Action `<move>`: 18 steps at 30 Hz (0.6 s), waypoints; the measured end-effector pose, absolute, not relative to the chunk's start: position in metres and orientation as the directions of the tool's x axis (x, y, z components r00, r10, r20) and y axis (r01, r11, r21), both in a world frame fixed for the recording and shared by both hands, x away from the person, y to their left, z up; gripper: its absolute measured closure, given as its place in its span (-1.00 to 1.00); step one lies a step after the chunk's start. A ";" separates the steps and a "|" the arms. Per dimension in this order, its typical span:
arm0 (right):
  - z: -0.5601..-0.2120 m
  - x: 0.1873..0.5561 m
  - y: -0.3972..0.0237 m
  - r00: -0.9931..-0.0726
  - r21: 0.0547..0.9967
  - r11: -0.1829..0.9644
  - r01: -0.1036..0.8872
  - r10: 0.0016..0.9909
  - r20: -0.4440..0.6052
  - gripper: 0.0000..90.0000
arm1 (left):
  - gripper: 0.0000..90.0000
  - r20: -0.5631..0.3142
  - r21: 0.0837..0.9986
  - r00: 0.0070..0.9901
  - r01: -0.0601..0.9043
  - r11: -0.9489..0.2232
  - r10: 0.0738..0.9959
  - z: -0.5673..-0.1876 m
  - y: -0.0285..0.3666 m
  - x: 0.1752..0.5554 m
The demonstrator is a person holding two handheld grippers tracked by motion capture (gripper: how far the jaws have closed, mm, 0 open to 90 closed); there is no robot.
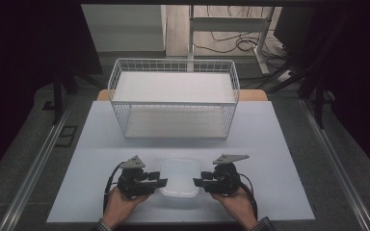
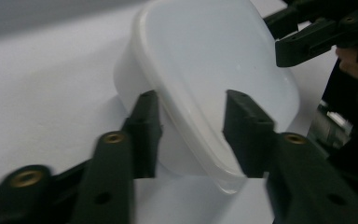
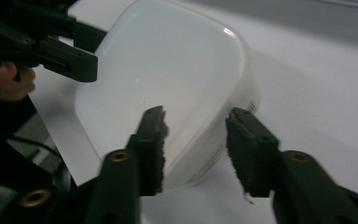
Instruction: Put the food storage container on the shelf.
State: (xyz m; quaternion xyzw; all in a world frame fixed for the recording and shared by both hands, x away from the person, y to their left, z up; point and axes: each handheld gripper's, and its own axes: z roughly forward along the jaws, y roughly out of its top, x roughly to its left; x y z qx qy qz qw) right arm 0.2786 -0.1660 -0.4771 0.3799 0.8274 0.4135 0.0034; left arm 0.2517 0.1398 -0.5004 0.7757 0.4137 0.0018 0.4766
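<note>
Both hand-held grippers, left and right, clamp opposite ends of a smooth, round-cornered, translucent white plastic container.

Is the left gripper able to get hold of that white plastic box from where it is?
Probably yes: the left gripper already straddles the near rim of the white box, with nothing between them.

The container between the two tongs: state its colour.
The container is translucent milky white all over, with a matching lid; the left gripper view shows it best.

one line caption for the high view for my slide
Two hand-held tongs, left and right, close on a lidded white container before a wire basket.
</note>
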 end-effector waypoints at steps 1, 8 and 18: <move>-0.476 0.279 -0.168 -0.704 0.694 0.352 0.628 0.636 0.315 0.38 | 0.40 -0.398 0.744 0.655 0.640 -0.192 0.642 -0.499 0.141 0.252; -0.471 0.279 -0.174 -0.684 0.724 0.286 0.628 0.647 0.337 0.75 | 0.75 -0.415 0.760 0.626 0.637 -0.126 0.660 -0.501 0.147 0.253; -0.464 0.283 -0.170 -0.707 0.778 0.279 0.562 0.651 0.277 0.75 | 0.75 -0.362 0.797 0.631 0.591 -0.123 0.686 -0.489 0.148 0.257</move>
